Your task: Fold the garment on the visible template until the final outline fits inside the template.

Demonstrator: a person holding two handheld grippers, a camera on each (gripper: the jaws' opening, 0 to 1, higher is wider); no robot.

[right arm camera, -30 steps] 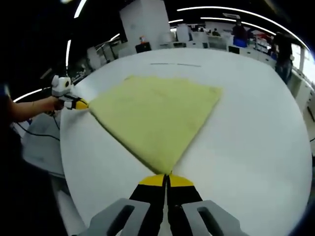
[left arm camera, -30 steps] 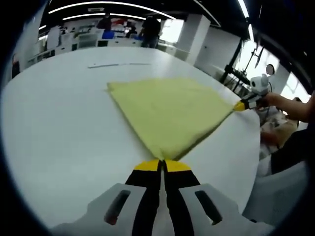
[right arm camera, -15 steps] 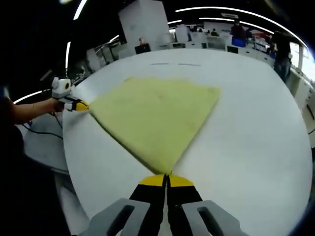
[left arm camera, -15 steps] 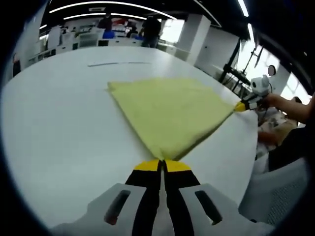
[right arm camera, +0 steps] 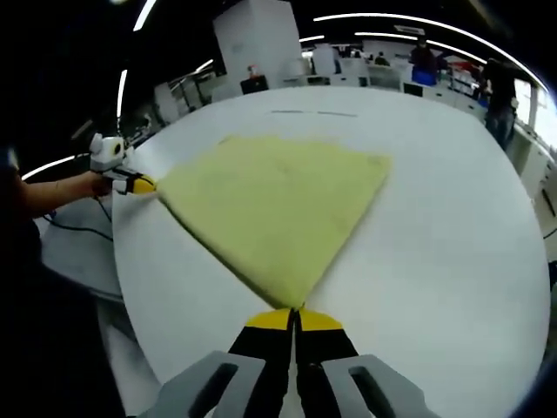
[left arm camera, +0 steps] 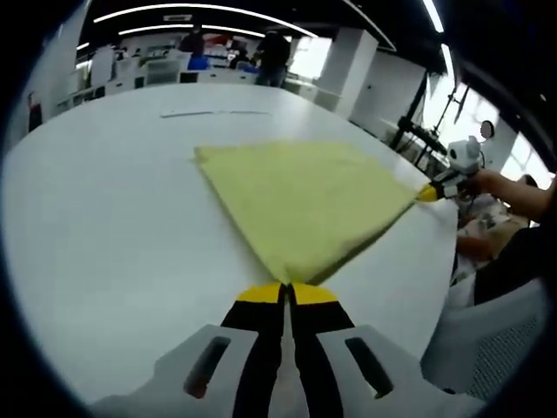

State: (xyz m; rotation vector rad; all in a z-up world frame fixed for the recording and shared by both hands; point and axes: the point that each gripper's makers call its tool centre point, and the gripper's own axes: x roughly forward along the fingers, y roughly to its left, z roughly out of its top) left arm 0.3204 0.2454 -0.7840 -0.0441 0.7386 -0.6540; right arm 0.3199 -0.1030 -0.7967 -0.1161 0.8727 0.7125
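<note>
— What does the garment (left arm camera: 300, 196) look like from where you stand?

— Pale yellow, soft and a little fuzzy, folded flat into a broad wedge. In the left gripper view it sits in the middle of the frame on the white table (left arm camera: 104, 226), narrowing to a corner at the lower centre, with another corner reaching to the right and a third pointing to the upper left. Its near edge looks thick, as if several layers lie stacked there.

— And from the other side?

— In the right gripper view the same cloth (right arm camera: 274, 200) fills the centre, one corner at the lower middle, one at the left, one at the upper right. The surface is smooth, with faint creases only.

— What are the tools doing?

— The left gripper (left arm camera: 285, 292) has its yellow-tipped jaws pressed together on the garment's near corner at the bottom centre of its view. The right gripper (right arm camera: 292, 318) is clenched the same way on its own near corner. Each shows up small in the other's picture: the right one (left arm camera: 429, 192) at the right edge, pinching the cloth's right corner, and the left one (right arm camera: 139, 185) at the left, a hand (right arm camera: 83, 185) behind it.

— Any template?

— A thin dark line (left arm camera: 213, 112) lies on the table beyond the cloth, toward the top of the frame; I cannot tell what it marks.
</note>
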